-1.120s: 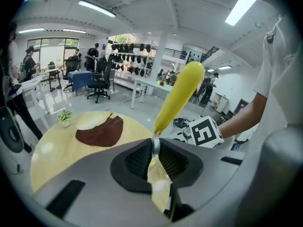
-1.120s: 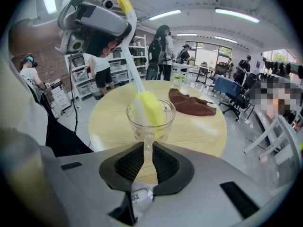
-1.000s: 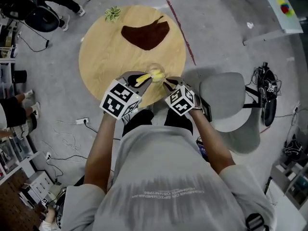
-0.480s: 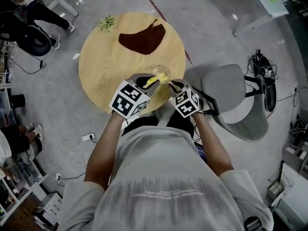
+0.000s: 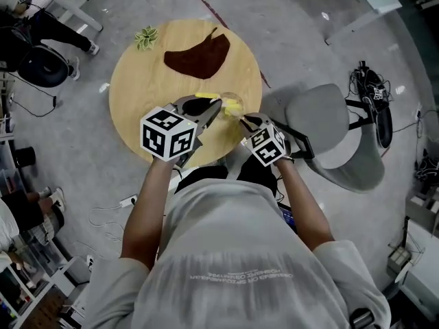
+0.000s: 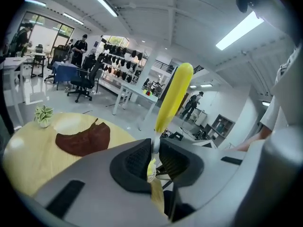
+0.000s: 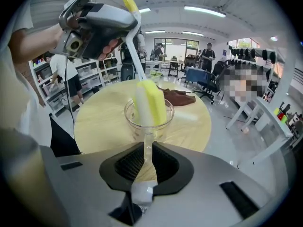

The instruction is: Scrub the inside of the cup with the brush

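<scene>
brush [image 5: 232, 105] in cup [image 5: 241, 99] | cloth [image 5: 197, 55], plant [image 5: 145, 37] on table [image 5: 134, 94]

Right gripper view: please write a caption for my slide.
Right claw holds the glass cup; left claw holds the brush inside it.

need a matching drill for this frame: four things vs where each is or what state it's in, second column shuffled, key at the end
Things:
1. brush
2. cup
3. cloth
4. plant

Places or states:
a. lies flat on the far half of the table
b. clamped in the right gripper
c. stands at the table's far left edge in the head view
d. handle clamped in the left gripper, yellow head down in the cup

Pairs: 1-d, 2-b, 3-a, 4-c
</scene>
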`<state>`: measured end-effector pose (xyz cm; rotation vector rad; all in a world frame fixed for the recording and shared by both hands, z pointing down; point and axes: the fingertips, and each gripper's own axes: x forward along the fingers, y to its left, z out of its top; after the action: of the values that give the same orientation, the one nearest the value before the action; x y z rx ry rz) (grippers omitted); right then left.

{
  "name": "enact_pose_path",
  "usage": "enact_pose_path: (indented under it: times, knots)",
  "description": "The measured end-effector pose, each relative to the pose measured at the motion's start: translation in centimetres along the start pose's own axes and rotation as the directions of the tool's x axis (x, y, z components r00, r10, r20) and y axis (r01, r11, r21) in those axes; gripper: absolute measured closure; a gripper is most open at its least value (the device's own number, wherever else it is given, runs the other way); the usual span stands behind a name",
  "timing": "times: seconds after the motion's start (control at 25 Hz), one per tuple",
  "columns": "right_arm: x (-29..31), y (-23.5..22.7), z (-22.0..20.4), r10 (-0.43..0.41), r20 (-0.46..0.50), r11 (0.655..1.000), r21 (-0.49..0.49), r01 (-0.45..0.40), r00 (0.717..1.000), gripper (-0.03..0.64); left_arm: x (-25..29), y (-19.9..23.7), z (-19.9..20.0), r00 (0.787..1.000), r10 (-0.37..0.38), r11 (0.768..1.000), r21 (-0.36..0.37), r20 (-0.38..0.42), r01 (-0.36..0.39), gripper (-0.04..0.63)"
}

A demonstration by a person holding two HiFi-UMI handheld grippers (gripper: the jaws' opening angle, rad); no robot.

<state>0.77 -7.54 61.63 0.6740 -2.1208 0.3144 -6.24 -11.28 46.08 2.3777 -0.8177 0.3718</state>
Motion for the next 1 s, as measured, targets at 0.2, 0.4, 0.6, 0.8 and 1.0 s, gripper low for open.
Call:
enact_pose_path:
  times: [0.2, 0.4, 0.6, 0.8, 1.0]
  knots:
    - [0.2, 0.0, 0.0, 0.000, -0.008, 1.000, -0.014, 0.000, 1.000, 0.541, -1.5, 0.5, 1.7, 0.999, -0.002, 1.000, -0.015, 0.043, 0.003, 0.537]
    - [0.2, 0.1, -0.1, 0.008, -0.010, 1.000, -0.021, -0.008, 1.000, 0.541, -1.5, 2.2, 1.0, 0.993, 0.059, 0.995, -0.085, 0.098, -0.051, 0.543]
    - [0.0, 0.2, 0.0, 0.016, -0.019, 0.999, -0.031, -0.016, 1.000, 0.541, -1.0, 2.6, -0.4, 0.987, 0.121, 0.991, -0.071, 0.106, -0.114, 0.546]
    - [0.2, 0.2, 0.2, 0.019, -0.017, 0.999, -0.031, -0.020, 1.000, 0.541, 0.6, 2.7, -2.2, 0.984, 0.152, 0.988, -0.033, 0.095, -0.150, 0.546]
    - [0.2, 0.1, 0.0, 0.013, -0.019, 1.000, -0.020, -0.013, 1.000, 0.541, 1.5, 2.9, -3.5, 0.984, 0.157, 0.987, -0.027, 0.084, -0.156, 0.546]
